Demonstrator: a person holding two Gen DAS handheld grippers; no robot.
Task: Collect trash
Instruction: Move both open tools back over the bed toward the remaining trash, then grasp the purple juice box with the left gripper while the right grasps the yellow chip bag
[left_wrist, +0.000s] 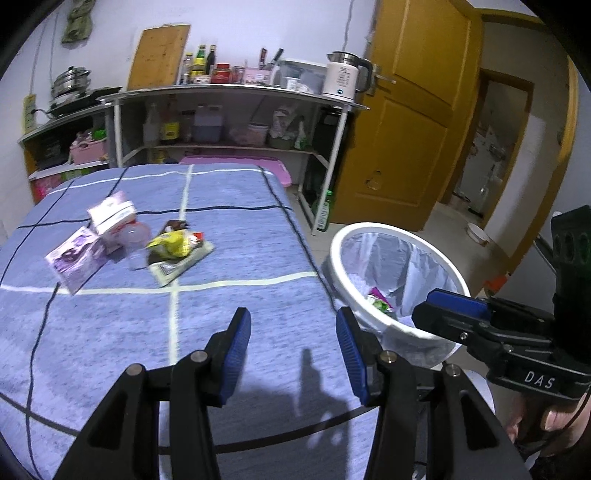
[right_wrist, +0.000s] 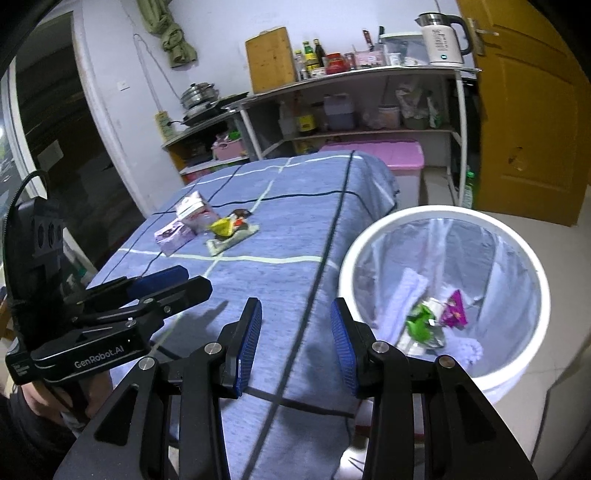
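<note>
While both tools hang over the near end of the table (left_wrist: 229, 221), neither one has anything in it. The left tool (left_wrist: 293, 356) has its blue pads spread wide with just the blue checked cloth showing between them. Same story for the right tool (right_wrist: 295, 347), pads apart and nothing pinched, sitting right over the table's edge.

Ahead of the left tool and a bit to its left, well out of reach, there's a little heap of trash on the cloth: a yellow wrapper (left_wrist: 171, 243) crumpled on top of a flat packet (left_wrist: 181, 264), a clear plastic cup (left_wrist: 136, 236) touching its left side, then a white and pink box (left_wrist: 110, 216) behind that and a purple packet (left_wrist: 75, 258) at the far left. From the right tool the same heap sits ahead and to the left, with the yellow wrapper (right_wrist: 223, 226) easiest to spot.

Just to the right of the right tool, on the floor beside the table, is the white bin (right_wrist: 517, 236) with a clear liner. Down in the bottom are a green wrapper (right_wrist: 419, 321) and a purple wrapper (right_wrist: 455, 310), right next to each other.
</note>
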